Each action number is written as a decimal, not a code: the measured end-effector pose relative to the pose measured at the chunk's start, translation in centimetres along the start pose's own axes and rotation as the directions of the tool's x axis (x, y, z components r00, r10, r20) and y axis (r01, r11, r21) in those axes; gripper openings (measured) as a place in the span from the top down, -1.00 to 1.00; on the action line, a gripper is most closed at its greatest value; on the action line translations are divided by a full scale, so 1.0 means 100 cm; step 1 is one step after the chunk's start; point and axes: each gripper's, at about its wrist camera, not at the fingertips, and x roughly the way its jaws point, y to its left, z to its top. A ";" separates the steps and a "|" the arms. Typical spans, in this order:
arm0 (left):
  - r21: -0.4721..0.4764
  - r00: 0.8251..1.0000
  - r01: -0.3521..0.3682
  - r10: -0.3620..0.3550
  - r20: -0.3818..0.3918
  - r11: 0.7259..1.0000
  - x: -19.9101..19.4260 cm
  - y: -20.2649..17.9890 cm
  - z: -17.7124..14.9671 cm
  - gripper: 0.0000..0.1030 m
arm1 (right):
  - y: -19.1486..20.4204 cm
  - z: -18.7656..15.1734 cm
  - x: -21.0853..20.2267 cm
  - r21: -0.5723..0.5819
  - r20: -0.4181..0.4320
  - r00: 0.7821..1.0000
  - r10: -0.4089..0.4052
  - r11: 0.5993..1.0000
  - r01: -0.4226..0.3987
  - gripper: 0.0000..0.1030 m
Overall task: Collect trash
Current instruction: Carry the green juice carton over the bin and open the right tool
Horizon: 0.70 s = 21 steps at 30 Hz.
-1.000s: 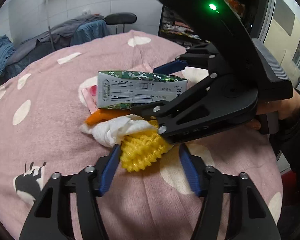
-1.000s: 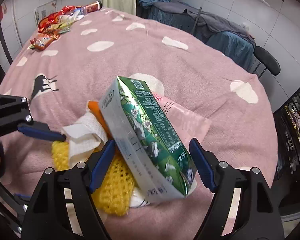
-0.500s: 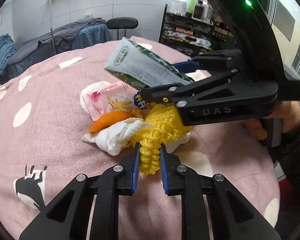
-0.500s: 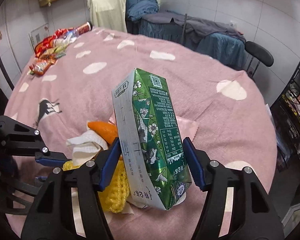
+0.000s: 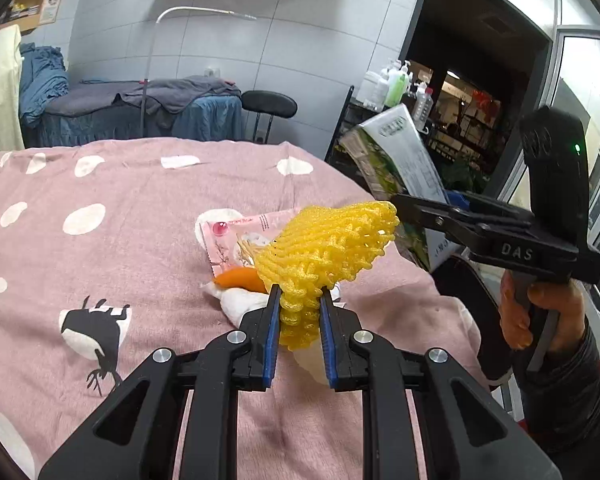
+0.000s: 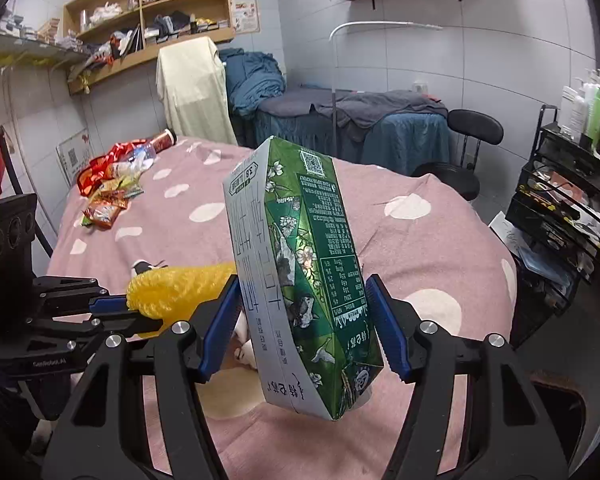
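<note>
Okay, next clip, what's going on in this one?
A person is clearing trash off a pink polka-dot tablecloth with tongs in each hand. The left tongs are shut on a yellow foam fruit net, raised off the pile. The right tongs grip a green drink carton, held in the air. A pink snack wrapper, an orange peel and a crumpled tissue lie on the cloth. No bin is visible.

R gripper (image 6: pixel 306 320): clamped on green carton (image 6: pixel 300 280), lifted, tilted | L gripper (image 6: pixel 134 312): at left, pinching yellow foam net (image 6: pixel 176 288) | snack wrappers (image 6: pixel 108 196): far-left edge of pink-clothed table (image 6: pixel 420 248)
</note>
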 end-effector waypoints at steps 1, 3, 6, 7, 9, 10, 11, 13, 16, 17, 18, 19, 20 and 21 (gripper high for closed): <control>-0.001 1.000 0.000 0.000 0.010 1.000 -0.005 -0.003 -0.003 0.65 | 0.000 -0.002 -0.006 0.011 0.010 1.000 0.000 1.000 0.000 -0.23; -0.008 1.000 0.008 -0.008 0.030 1.000 -0.012 -0.003 -0.001 0.65 | -0.001 -0.006 -0.017 0.024 0.022 1.000 0.004 1.000 -0.005 -0.23; -0.016 0.997 0.020 -0.019 0.069 1.000 -0.024 -0.009 0.000 0.65 | -0.004 -0.015 -0.036 0.049 0.048 0.999 -0.007 0.999 0.004 -0.23; -0.016 0.996 0.023 -0.022 0.081 1.000 -0.027 -0.011 0.001 0.65 | -0.004 -0.017 -0.039 0.054 0.053 0.999 -0.008 0.999 0.005 -0.23; -0.015 0.995 0.034 -0.033 0.096 0.999 -0.032 -0.015 0.003 0.65 | -0.007 -0.022 -0.049 0.077 0.067 0.998 -0.011 0.997 0.006 -0.23; -0.014 0.994 0.043 -0.041 0.106 0.999 -0.034 -0.019 0.004 0.65 | -0.009 -0.025 -0.052 0.090 0.074 0.997 -0.013 0.996 0.007 -0.23; -0.011 0.992 0.051 -0.049 0.115 0.999 -0.036 -0.022 0.006 0.65 | -0.010 -0.027 -0.056 0.100 0.080 0.997 -0.015 0.995 0.007 -0.23; -0.003 0.990 0.068 -0.068 0.125 0.998 -0.040 -0.025 0.007 0.65 | -0.013 -0.033 -0.066 0.122 0.092 0.996 -0.020 0.992 0.008 -0.23; 0.012 0.987 0.090 -0.090 0.133 0.996 -0.040 -0.035 0.009 0.65 | -0.018 -0.041 -0.080 0.148 0.112 0.993 -0.040 0.989 0.023 -0.23; 0.014 0.986 0.096 -0.097 0.134 0.995 -0.039 -0.036 0.009 0.65 | -0.019 -0.044 -0.084 0.154 0.115 0.992 -0.045 0.988 0.027 -0.23; 0.015 0.985 0.107 -0.108 0.132 0.994 -0.038 -0.039 0.010 0.65 | -0.022 -0.048 -0.090 0.169 0.121 0.991 -0.057 0.985 0.035 -0.23; 0.017 0.984 0.119 -0.120 0.130 0.993 -0.036 -0.042 0.010 0.65 | -0.024 -0.052 -0.095 0.179 0.125 0.990 -0.061 0.983 0.038 -0.23; 0.019 0.983 0.131 -0.132 0.125 0.991 -0.034 -0.046 0.010 0.65 | -0.026 -0.055 -0.099 0.187 0.128 0.990 -0.066 0.981 0.041 -0.23; 0.026 0.983 0.138 -0.140 0.122 0.990 -0.031 -0.051 0.010 0.65 | -0.030 -0.061 -0.106 0.205 0.133 0.987 -0.085 0.977 0.057 -0.23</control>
